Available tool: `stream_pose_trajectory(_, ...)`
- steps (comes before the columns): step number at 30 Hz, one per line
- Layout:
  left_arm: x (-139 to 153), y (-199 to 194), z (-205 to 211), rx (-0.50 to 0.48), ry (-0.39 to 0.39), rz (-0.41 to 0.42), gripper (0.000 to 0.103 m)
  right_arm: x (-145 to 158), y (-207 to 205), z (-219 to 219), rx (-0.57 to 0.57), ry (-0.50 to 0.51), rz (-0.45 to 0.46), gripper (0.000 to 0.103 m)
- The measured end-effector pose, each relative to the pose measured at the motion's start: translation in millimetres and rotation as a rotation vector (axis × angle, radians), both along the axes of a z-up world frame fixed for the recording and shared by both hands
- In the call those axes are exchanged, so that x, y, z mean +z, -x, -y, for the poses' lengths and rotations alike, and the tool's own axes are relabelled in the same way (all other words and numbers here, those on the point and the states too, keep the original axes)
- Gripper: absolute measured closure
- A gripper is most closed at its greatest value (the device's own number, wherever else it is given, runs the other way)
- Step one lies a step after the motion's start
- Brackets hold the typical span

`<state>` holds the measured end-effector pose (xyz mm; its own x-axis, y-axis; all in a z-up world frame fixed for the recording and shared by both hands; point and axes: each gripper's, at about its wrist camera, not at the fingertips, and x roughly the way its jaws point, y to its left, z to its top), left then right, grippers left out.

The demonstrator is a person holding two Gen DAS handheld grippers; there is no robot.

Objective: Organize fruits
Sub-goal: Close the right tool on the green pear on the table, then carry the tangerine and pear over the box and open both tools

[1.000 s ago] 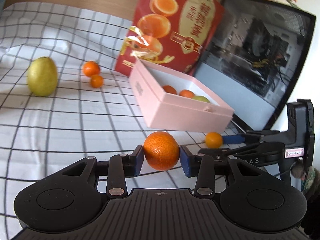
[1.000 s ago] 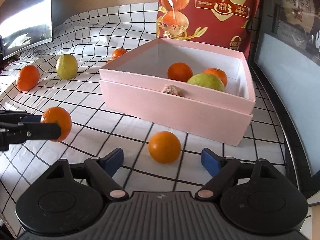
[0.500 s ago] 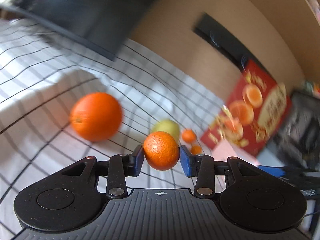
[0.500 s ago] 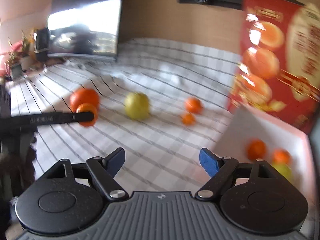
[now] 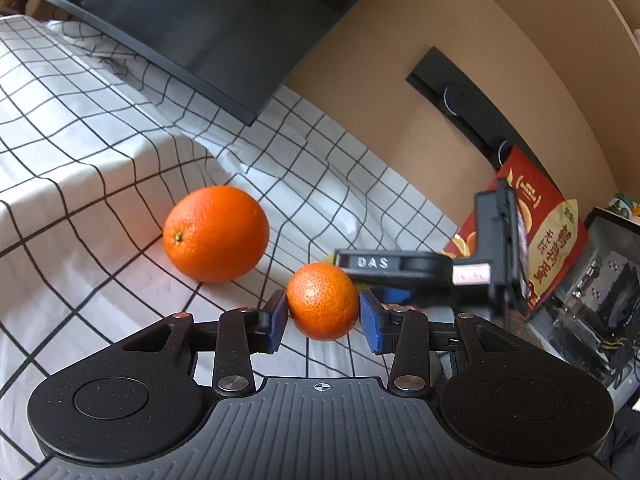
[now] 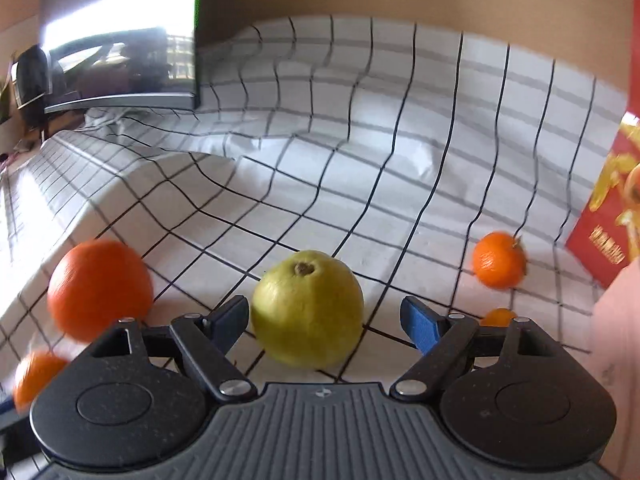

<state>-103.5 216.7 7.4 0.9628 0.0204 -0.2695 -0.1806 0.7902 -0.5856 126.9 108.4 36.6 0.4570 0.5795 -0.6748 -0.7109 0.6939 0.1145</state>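
Note:
My left gripper (image 5: 323, 317) is shut on a small mandarin (image 5: 322, 301) and holds it above the checked cloth (image 5: 80, 152). A large orange (image 5: 216, 233) lies on the cloth just ahead to the left. My right gripper (image 6: 326, 322) is open, its blue pads either side of a yellow-green pear (image 6: 308, 308) without touching it. The large orange (image 6: 100, 289) lies left of the pear. The held mandarin (image 6: 36, 374) shows at the lower left edge. Two small mandarins (image 6: 499, 260) (image 6: 498, 316) lie to the right. The right gripper's body (image 5: 440, 272) crosses the left wrist view.
A dark monitor (image 5: 208, 20) stands at the back of the cloth, also in the right wrist view (image 6: 120, 64). A red fruit box (image 5: 536, 232) leans at the right. The pink box's corner (image 6: 618, 320) shows at the right edge. A computer case (image 5: 600, 300) stands far right.
Both grippers swung left, away from the pink box. The left still holds the mandarin, now close to the large orange. The open right gripper came up around the pear.

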Motion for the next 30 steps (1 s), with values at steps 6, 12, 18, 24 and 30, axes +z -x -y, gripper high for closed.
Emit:
stream_pose_trajectory(6,-1,-2,0,-0.017,0.009,-0.014,0.059,4,6,-1,0.044,0.027,-0.048,0.043)
stream_pose_trajectory(12,-1,-4,4,-0.031,0.004,-0.028,0.059,13,41,39,0.106,0.032,-0.095,0.044)
stream_pose_trajectory(18,1,-16,28,-0.151,-0.050,-0.089,0.059,25,84,147,0.118,-0.013,-0.097,0.044)
stream_pose_trajectory(24,15,-24,87,-0.348,-0.106,-0.074,0.059,24,102,245,-0.047,0.016,-0.023,0.044)
stream_pose_trajectory(30,51,-62,158,-0.669,-0.157,-0.123,0.059,25,98,314,-0.186,-0.027,-0.071,0.044)
